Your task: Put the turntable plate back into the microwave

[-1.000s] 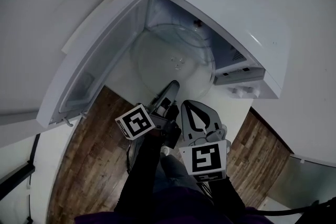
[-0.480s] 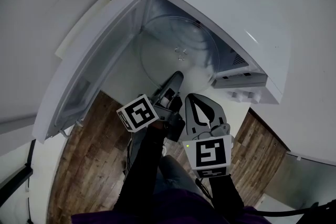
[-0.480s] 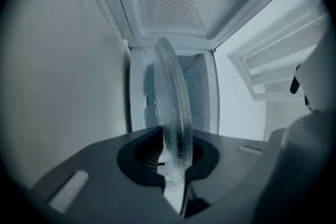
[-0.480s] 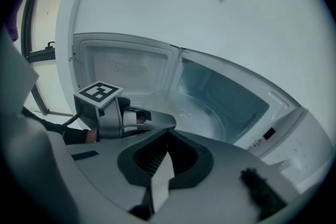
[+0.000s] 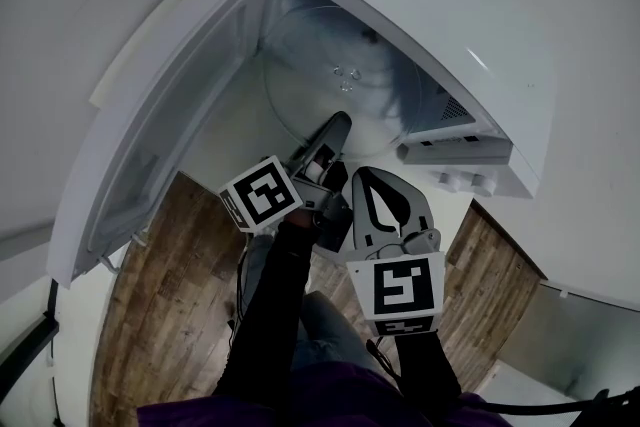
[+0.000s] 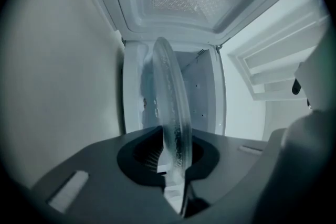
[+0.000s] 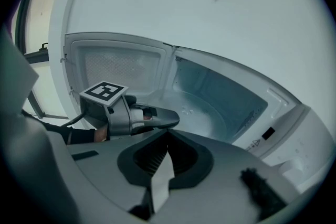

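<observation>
The clear glass turntable plate (image 5: 340, 75) is held flat, partly inside the white microwave's (image 5: 470, 5) open cavity. My left gripper (image 5: 337, 125) is shut on the plate's near rim. In the left gripper view the plate (image 6: 169, 81) runs edge-on between the jaws of the left gripper (image 6: 176, 134), with the cavity behind it. My right gripper (image 5: 365, 177) sits just behind and right of the left one, shut and holding nothing. The right gripper view shows the closed right gripper (image 7: 167, 136), the left gripper (image 7: 157, 119) and the plate (image 7: 210, 113) over the cavity floor.
The microwave door (image 5: 170, 115) is swung wide open to the left. The control panel (image 5: 455, 150) with knobs sticks out at the right of the opening. Wooden floor (image 5: 170, 295) lies below the white counter edge (image 5: 235, 150).
The plate has gone further into the microwave cavity with the left gripper still holding it. The right gripper has followed forward beside it, still shut.
</observation>
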